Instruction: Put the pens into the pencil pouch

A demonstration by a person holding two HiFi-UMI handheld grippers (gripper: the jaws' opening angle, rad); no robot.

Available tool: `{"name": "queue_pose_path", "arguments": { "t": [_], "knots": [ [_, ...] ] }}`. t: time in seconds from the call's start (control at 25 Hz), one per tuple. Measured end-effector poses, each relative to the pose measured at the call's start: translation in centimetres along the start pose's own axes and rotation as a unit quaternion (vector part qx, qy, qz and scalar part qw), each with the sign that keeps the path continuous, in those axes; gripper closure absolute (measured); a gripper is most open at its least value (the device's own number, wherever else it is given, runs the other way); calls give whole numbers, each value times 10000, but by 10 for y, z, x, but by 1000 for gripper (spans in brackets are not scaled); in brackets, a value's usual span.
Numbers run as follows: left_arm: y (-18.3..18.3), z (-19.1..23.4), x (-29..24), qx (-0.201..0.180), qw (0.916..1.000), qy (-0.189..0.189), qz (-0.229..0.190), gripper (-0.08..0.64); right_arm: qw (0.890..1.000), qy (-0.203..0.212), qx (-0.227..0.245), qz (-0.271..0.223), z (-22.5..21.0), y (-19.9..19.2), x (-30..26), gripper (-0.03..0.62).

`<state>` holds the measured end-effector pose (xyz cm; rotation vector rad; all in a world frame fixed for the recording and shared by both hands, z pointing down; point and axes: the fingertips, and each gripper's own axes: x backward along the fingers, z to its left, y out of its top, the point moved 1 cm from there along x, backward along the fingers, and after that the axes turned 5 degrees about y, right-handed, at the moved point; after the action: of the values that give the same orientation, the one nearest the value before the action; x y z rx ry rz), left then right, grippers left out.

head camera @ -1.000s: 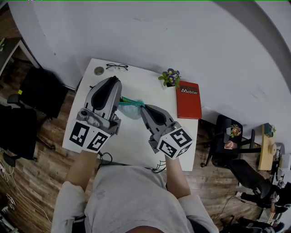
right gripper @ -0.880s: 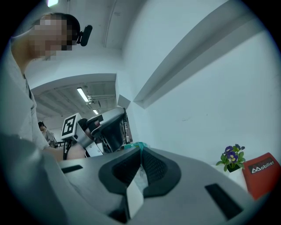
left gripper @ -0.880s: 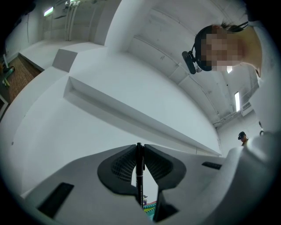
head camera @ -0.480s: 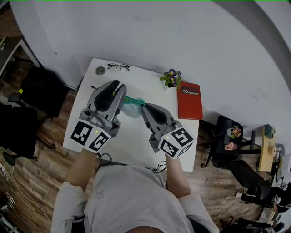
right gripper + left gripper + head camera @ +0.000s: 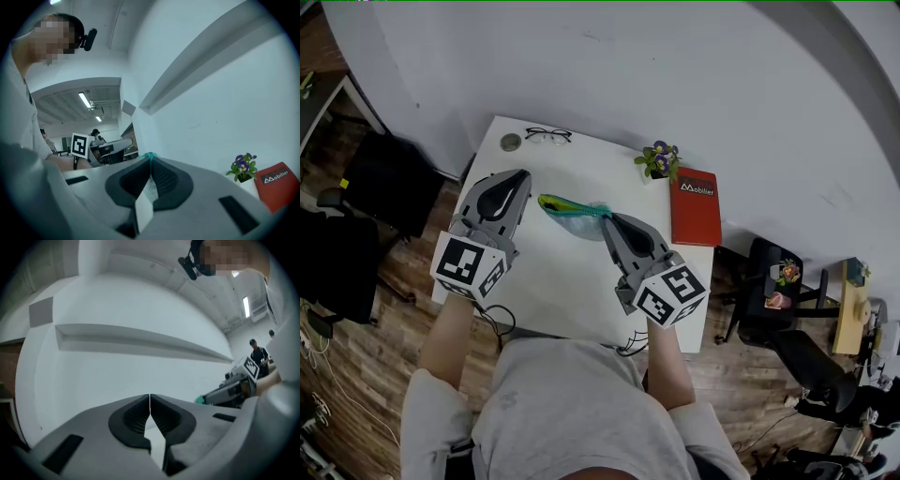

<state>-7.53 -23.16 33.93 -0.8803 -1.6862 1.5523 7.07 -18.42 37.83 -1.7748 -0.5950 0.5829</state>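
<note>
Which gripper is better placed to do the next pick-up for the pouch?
Left. The left gripper has just closed on nothing and sits clear of the pouch, so it looks free to reach. The right gripper is shut on the pouch's edge, holding it.

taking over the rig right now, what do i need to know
Left claw: just closed, shut on nothing, off to the left of the pencil pouch.
Right claw: shut on the pouch's right end, holding it over the table.
Done: can't tell how many pens are inside; a yellow-green end shows at the pouch's left.
Left: no loose pen shows on the table, so probably check the pouch's contents first.
</note>
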Motion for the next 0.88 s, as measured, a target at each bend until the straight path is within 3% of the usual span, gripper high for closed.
{"name": "queue_pose_path", "arguments": {
  "t": [0.08,0.16,0.4,0.56,0.64,0.72,0.88],
  "knots": [
    [-24,8,-1,-467,9976,-104,509,534,10000,-88,-23,-1,-3,-1,3,555],
    [-50,14,-2,-948,9900,-304,998,534,9999,-158,-22,7,-5,-2,5,555],
    [-123,26,-9,-1902,9507,-1201,2135,532,9992,-385,-53,23,-10,-6,10,555],
    [-154,33,-18,-2499,9151,-1781,2615,531,9982,-578,-141,9,-13,-8,15,555],
    [-171,35,-21,-2785,8927,-2082,2866,518,9975,-687,-184,14,-15,-10,17,555],
    [-190,36,-23,-3024,8686,-2375,3126,462,9968,-774,-207,41,-17,-13,19,555],
    [-225,35,-26,-3419,8253,-2849,3475,457,9954,-914,-254,112,-19,-18,20,555]
  ]
}}
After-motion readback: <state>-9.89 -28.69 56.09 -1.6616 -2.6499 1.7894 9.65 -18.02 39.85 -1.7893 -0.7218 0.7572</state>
